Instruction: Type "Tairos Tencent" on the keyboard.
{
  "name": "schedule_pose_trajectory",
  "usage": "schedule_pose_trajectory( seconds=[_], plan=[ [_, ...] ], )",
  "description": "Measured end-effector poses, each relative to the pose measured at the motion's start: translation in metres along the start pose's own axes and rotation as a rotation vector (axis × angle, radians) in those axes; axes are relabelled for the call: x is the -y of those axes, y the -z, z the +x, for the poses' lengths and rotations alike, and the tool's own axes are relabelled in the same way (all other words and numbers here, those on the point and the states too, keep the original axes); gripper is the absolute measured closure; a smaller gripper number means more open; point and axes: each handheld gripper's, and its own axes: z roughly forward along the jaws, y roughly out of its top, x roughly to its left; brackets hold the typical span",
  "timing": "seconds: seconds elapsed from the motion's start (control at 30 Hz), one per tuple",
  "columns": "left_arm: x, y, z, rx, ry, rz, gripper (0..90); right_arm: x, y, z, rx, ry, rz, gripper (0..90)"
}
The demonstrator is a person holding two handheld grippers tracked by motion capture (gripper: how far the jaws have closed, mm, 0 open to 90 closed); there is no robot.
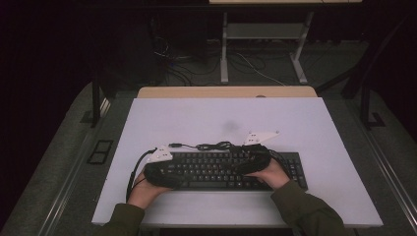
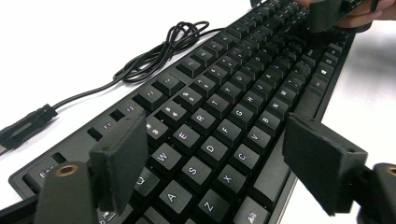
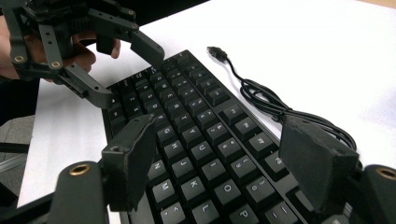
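Currently, field notes:
Keyboard: black full-size plastic keyboard lies flat near the front edge of the white tabletop, a little right of centre.
Cable: thin black keyboard cable, loosely coiled, lies on the tabletop just behind the keyboard's rear edge; its plug rests on bare white surface.
Left gripper: left gripper hovers over the keyboard's left end, jaws wide apart above the letter keys, pads pressing on nothing.
Right gripper: right gripper hangs over the keyboard's right half, jaws spread wide, nothing held between them.
Hands: both come in from the front edge, olive sleeves showing.
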Motion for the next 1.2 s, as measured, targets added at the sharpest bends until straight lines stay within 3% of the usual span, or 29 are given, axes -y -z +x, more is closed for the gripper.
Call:
schedule_pose_trajectory(
  seconds=[0.17,0.67,1.03,1.2],
  plan=[
    [0.001,0.002,0.001,-0.002,-0.01,0.003,31.8,0.001,0.0,0.0,0.001,0.005,-0.002,26.4],
    [0.007,0.003,0.009,-0.008,-0.024,0.05,71.2,0.005,-0.002,0.0,0.021,0.003,0.013,25.5],
    [0.009,0.006,0.015,-0.019,-0.011,0.077,89.1,0.006,-0.004,0.0,0.035,0.011,0.022,25.5],
    [0.009,0.006,0.016,-0.022,-0.006,0.085,89.2,0.006,-0.004,0.0,0.039,0.009,0.022,25.5]
  ],
)
